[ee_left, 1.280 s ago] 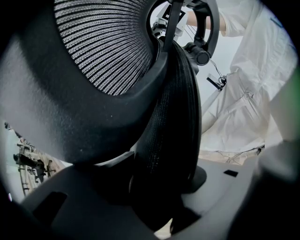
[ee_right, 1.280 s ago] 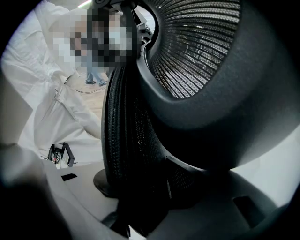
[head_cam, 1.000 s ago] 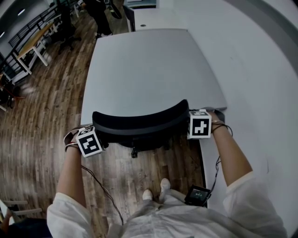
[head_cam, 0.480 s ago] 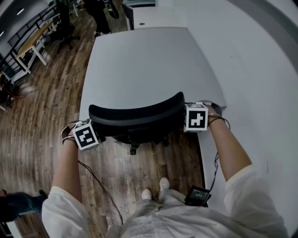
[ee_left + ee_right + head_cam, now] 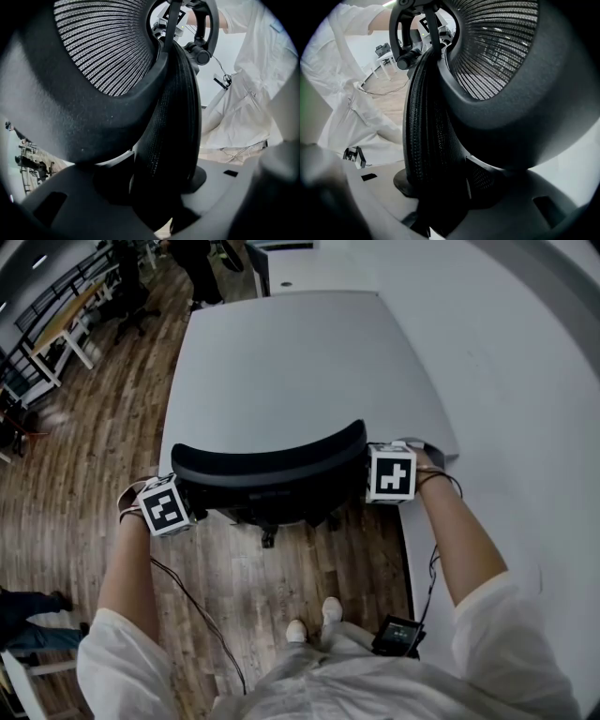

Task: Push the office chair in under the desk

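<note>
- The left gripper [image 5: 165,506] is clamping the left edge of the office chair [image 5: 272,465] backrest, jaws partly apart.
- The office chair is standing at the desk [image 5: 300,371] near edge.
- The right gripper [image 5: 392,474] is clamping the right backrest edge likewise.

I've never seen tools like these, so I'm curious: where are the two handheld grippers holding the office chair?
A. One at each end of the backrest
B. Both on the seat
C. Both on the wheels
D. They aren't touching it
A: the head view shows the left gripper and the right gripper at opposite ends of the black backrest, and each gripper view shows the backrest's edge clamped between the jaws.
</note>
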The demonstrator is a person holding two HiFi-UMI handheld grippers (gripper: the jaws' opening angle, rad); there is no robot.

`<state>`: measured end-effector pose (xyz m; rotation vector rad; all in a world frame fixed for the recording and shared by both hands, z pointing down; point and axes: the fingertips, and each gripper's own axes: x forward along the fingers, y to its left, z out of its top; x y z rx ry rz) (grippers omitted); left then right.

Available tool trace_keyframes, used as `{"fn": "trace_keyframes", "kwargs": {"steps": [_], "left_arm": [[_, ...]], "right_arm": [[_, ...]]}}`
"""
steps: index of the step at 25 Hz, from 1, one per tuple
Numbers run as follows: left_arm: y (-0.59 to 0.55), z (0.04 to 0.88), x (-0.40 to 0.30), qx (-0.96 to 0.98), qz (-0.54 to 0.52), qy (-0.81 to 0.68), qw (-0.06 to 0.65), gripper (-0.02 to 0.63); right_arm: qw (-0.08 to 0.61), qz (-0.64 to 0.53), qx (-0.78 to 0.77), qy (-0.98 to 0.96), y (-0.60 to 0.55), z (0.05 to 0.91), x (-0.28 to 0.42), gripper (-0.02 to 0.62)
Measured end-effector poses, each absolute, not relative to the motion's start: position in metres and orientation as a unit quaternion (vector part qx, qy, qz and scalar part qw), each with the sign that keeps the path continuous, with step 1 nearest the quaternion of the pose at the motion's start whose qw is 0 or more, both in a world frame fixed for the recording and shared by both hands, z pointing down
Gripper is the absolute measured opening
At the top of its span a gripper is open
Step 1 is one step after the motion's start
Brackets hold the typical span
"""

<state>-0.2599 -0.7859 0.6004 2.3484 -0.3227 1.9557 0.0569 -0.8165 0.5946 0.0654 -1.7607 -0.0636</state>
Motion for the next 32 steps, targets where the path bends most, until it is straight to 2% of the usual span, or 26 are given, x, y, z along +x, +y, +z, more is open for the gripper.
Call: {"fn": "trace_keyframes", "kwargs": {"steps": [26, 32], "left_arm": [[-0.792, 0.597, -0.261, 0.774, 0.626, -0.097, 0.025, 0.206], [-0.799, 0.598, -0.263, 0.777, 0.619, -0.112, 0.025, 0.225]], "right_arm": [[0.635, -0.019, 0.036, -0.771, -0.813, 0.593, 0.053, 0.218], [0.637, -0.008, 0.031, -0.77, -0.815, 0.597, 0.049, 0.219]]}}
